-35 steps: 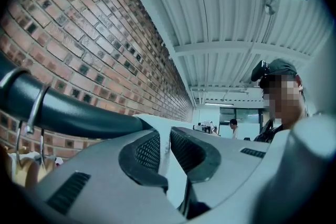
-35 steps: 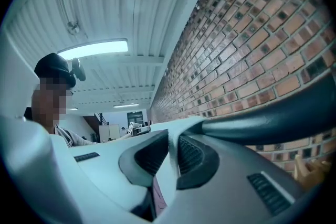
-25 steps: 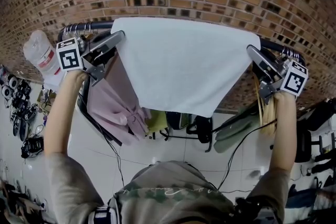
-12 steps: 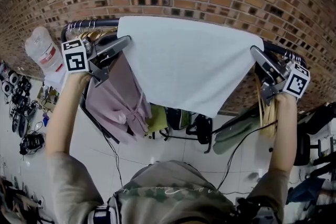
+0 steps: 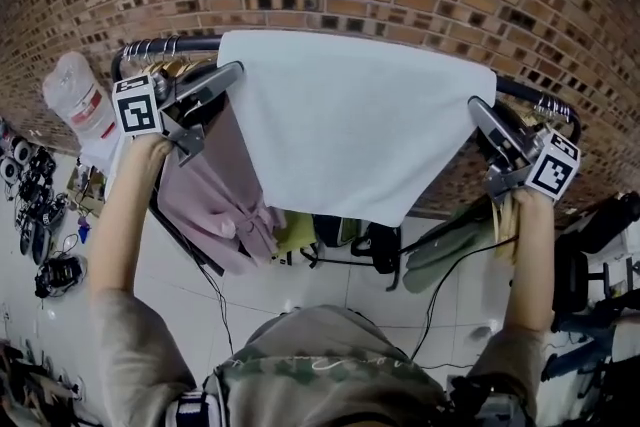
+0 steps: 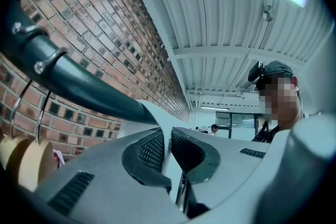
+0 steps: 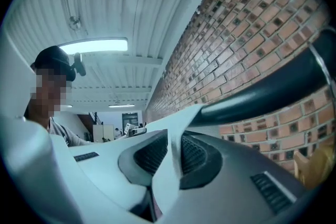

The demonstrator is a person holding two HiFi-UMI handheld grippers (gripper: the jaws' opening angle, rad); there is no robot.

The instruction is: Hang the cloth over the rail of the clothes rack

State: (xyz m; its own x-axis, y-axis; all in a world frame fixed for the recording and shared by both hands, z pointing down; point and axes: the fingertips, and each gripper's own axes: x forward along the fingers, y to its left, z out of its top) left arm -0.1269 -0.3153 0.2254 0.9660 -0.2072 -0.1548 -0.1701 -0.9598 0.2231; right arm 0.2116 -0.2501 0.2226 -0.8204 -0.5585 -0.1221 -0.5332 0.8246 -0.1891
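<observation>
A pale grey cloth is draped over the dark rail of the clothes rack, in front of the brick wall. My left gripper is shut on the cloth's upper left edge, beside the rail; its jaws have just been closing on that edge. My right gripper is shut on the upper right edge. In the left gripper view the cloth runs between the pads of that gripper, under the rail. The right gripper view shows the cloth pinched by its gripper, below the rail.
A pink garment hangs on the rack behind the cloth's left side, with wire hooks above it. Wooden hangers hang at the right end. A white bag stands left. Cables and clutter lie on the tiled floor.
</observation>
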